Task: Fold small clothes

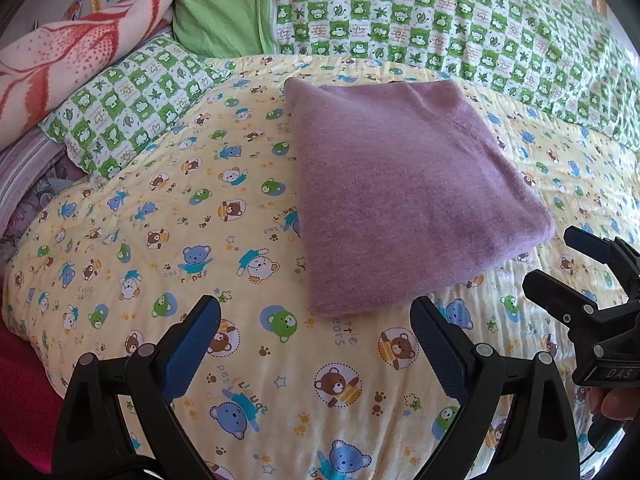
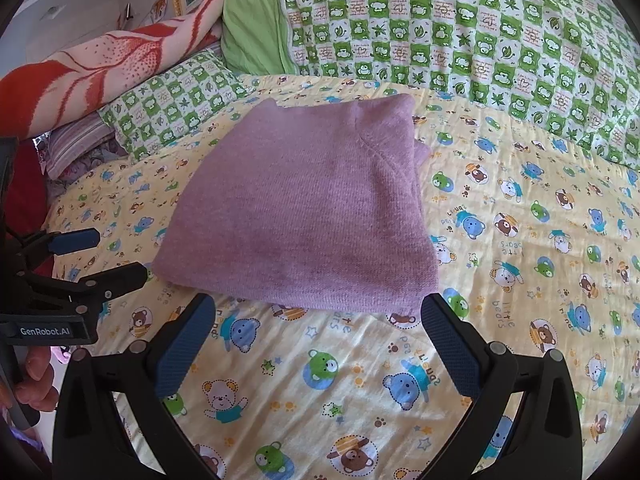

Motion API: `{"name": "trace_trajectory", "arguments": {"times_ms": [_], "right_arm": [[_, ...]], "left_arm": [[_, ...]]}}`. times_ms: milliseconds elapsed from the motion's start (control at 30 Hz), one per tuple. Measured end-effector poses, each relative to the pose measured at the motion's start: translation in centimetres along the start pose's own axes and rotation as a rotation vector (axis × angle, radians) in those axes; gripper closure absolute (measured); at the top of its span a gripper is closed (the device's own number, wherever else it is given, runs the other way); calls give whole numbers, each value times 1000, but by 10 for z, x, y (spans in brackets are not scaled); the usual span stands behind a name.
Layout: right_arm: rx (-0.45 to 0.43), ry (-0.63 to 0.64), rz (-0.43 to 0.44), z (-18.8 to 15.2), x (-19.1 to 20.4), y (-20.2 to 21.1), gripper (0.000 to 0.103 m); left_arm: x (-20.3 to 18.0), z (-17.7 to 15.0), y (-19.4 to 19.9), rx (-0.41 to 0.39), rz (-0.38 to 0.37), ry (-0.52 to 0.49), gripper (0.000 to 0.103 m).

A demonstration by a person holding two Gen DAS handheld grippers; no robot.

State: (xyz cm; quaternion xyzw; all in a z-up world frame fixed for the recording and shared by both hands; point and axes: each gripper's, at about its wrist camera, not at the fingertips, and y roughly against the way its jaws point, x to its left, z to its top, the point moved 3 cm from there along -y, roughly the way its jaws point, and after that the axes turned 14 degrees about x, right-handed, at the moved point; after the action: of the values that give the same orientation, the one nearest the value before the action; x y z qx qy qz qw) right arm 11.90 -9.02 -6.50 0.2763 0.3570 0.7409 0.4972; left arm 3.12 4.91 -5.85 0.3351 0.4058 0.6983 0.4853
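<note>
A purple knit garment [image 1: 400,192] lies folded into a thick, roughly square pad on the yellow bear-print bedsheet [image 1: 168,240]. The same purple garment [image 2: 308,216] fills the middle of the right wrist view. My left gripper [image 1: 316,320] is open just short of the garment's near edge, nothing between its fingers. My right gripper [image 2: 316,316] is open too, its tips right at the garment's near edge, holding nothing. Each gripper shows in the other's view: the right gripper [image 1: 560,264] at the far right, the left gripper [image 2: 108,256] at the far left, both with jaws apart.
A green-and-white checked quilt [image 1: 460,12] lies across the back of the bed. Beside it is a plain green pillow [image 1: 220,8], a checked pillow [image 1: 128,108] and a red-and-white flowered blanket [image 1: 68,52] at the left. A hand [image 2: 36,380] holds the left gripper's handle.
</note>
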Motion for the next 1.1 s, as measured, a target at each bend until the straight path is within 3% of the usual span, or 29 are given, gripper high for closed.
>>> {"name": "trace_trajectory", "arguments": {"times_ms": [1100], "right_arm": [[-19,-22,13,7,-5,11,1]], "left_arm": [[3,10,-1,9,11,-27,7]]}}
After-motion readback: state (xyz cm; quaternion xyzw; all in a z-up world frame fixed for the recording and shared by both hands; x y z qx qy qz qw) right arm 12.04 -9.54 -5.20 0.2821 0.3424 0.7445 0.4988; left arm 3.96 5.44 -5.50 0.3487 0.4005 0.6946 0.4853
